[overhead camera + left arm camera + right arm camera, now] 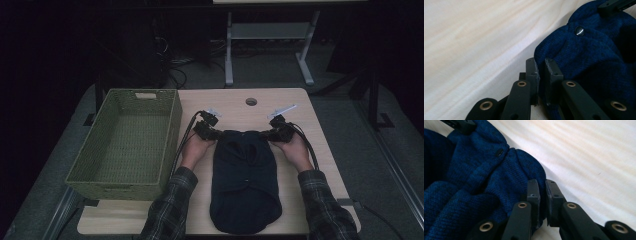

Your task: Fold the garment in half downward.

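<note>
Dim room. Light wooden surface (300, 145) stands on grey carpet floor (350, 120). White-framed table legs (229, 55) behind it; dark cables (175, 75) lie on the floor.

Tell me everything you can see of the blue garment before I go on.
The garment is a dark navy knit, small and sleeveless-looking, lying flat on the wooden table right of the green basket, neck end away from the person. A metal snap shows near the collar. The left gripper and right gripper each pinch a top corner, fabric bunched between the fingers. The hem reaches the table's near edge.
</note>
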`<state>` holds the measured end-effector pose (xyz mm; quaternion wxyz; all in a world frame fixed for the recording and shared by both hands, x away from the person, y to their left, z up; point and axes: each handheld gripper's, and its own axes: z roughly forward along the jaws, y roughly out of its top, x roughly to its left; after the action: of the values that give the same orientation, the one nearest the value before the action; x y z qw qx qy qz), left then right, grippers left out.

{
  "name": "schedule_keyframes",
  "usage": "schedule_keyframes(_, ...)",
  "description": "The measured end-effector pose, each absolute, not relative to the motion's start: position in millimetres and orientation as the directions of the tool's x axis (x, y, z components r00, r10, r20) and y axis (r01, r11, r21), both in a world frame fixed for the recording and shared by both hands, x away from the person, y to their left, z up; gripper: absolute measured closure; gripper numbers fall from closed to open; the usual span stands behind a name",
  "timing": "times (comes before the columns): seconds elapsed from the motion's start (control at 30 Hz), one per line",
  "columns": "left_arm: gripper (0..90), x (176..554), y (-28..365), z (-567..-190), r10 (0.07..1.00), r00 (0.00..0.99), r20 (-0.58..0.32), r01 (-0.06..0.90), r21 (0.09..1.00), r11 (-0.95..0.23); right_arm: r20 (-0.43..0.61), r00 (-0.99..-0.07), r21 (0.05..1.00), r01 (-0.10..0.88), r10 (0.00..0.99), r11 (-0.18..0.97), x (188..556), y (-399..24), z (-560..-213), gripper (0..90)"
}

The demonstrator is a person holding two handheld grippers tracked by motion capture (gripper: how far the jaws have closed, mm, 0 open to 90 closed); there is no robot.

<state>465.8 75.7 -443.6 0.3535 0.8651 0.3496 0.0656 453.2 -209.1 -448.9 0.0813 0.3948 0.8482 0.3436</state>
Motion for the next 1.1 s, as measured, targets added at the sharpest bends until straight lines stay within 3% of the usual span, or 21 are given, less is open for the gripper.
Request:
schedule_keyframes(0.37, 82.9, 463, 79, -396, 0.668, 0.742, -0.057, 0.486, 0.732, -0.477, 0.061, -0.677, 0.721, 0.538, 0.733, 0.437, 452, -210, -406, 83.0)
schedule_keyframes(0.87, 82.9, 455, 84, -323, 0.700, 0.711, 0.069, 0.359, 0.821, -0.445, -0.101, -0.659, 0.833, 0.353, 0.745, 0.425, 447, -204, -332, 82.9)
schedule_keyframes(1.0, 82.8, 447, 83, -321, 0.697, 0.711, 0.092, 0.331, 0.830, -0.448, -0.095, -0.660, 0.841, 0.347, 0.745, 0.415, 443, -203, -328, 82.5)
schedule_keyframes(1.1, 82.6, 437, 86, -328, 0.695, 0.716, 0.062, 0.329, 0.848, -0.415, -0.098, -0.664, 0.850, 0.331, 0.741, 0.409, 433, -204, -334, 82.3)
